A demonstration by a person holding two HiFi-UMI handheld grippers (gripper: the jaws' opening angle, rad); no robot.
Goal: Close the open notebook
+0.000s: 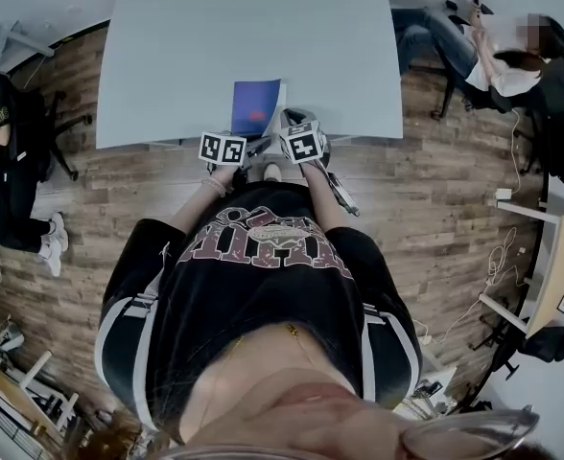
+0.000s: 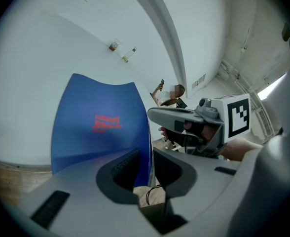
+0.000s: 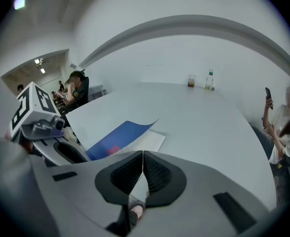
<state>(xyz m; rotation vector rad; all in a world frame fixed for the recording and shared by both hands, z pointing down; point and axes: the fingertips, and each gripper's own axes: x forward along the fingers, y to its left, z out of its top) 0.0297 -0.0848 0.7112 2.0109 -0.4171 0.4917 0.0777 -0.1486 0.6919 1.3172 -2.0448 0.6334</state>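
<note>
Floor [image 1: 435, 190] is dark wood plank, and you're standing at the near edge of a big pale bench [image 1: 263, 27]. One person [image 1: 498, 56] sits off the bench's right corner, and another [image 1: 4, 151] is over at the left of the head view.

The notebook [image 1: 255, 106] sits right at the near edge of the bench, pretty much dead in front of you. Its long axis runs away from you toward the far side. Its blue cover [image 2: 103, 122] with the red print is raised and bowed, and the white page [image 3: 147, 142] under it lies flat on the bench.

Your left tongs [image 2: 145, 164] are released. The pads are apart, with the cover's edge standing in the gap between them. Your right tongs [image 3: 143, 162] are clenched with nothing in them, just this side of the notebook and a bit to its right.

Two small bottles [image 3: 192, 80] stand way over at the far side of the bench.
</note>
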